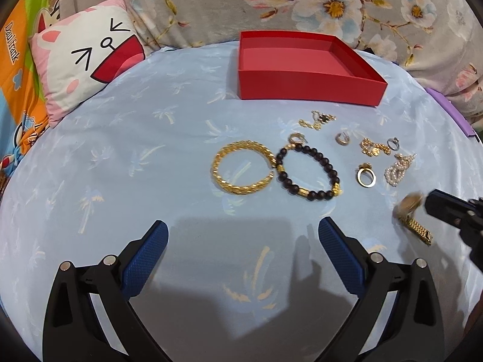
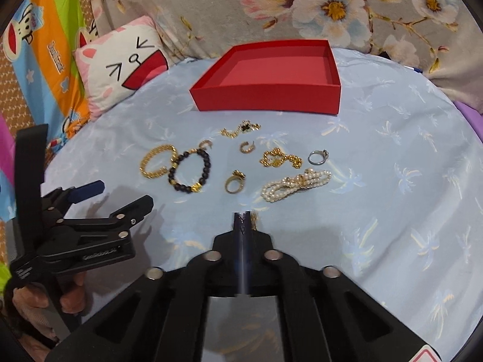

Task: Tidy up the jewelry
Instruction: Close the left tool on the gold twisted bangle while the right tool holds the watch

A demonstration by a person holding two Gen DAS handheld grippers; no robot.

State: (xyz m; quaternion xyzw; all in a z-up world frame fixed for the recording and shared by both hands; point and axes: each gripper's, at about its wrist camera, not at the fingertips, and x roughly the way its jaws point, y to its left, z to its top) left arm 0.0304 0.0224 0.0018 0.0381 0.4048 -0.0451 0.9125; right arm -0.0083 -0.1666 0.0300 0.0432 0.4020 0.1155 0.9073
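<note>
A gold link-band watch (image 1: 418, 231) hangs just above the blue sheet at the right, with my right gripper (image 1: 428, 205) shut on it; in the right wrist view its fingers (image 2: 244, 217) meet, with a sliver of gold beside them. My left gripper (image 1: 243, 228) stands open over bare sheet, nothing between its blue pads (image 1: 145, 259). Ahead lie a gold bangle (image 1: 241, 189), a black bead bracelet (image 1: 320, 154), a gold ring (image 1: 363, 166), a pearl bracelet (image 2: 295, 185), a gold chain (image 2: 280, 158) and a silver ring (image 2: 317, 157). The red box (image 1: 311, 87) behind them holds nothing.
A clover necklace (image 1: 318, 119) and two small hoop earrings (image 1: 342, 138) lie near the box. A cartoon pillow (image 1: 87, 60) sits at the back left, a floral blanket (image 1: 332, 6) along the back. A hand (image 2: 71, 295) grips the left gripper's handle.
</note>
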